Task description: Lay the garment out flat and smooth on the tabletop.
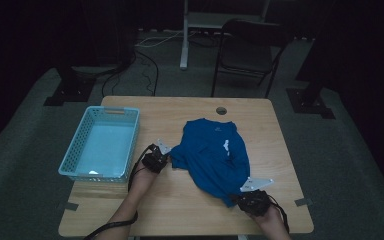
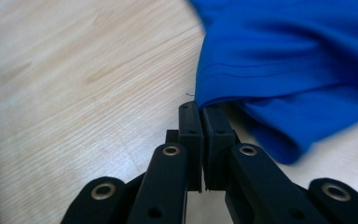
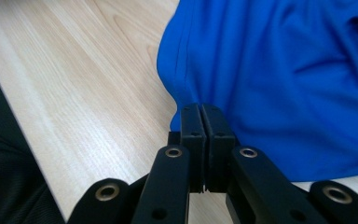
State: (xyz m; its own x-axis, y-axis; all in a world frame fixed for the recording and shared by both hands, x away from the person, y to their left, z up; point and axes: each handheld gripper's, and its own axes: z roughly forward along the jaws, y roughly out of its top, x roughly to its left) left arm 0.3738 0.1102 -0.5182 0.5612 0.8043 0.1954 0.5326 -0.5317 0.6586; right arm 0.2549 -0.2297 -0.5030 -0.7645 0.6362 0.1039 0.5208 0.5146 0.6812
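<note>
Wooden table (image 1: 190,200) bears one blue shirt (image 1: 212,150), one basket (image 1: 102,142).

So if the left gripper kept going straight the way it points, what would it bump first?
The blue shirt. The left gripper is shut on the shirt's edge, so going on would just push into more cloth, as far as I can tell.

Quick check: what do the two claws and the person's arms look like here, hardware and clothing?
Both are black two-jaw units: the left claw and right claw each carry a grey three-cornered plate on top. Up close, flat black pads sit on link arms with brass-coloured rivets. A black cable trails by the left forearm. The forearms show no sleeves.
</note>
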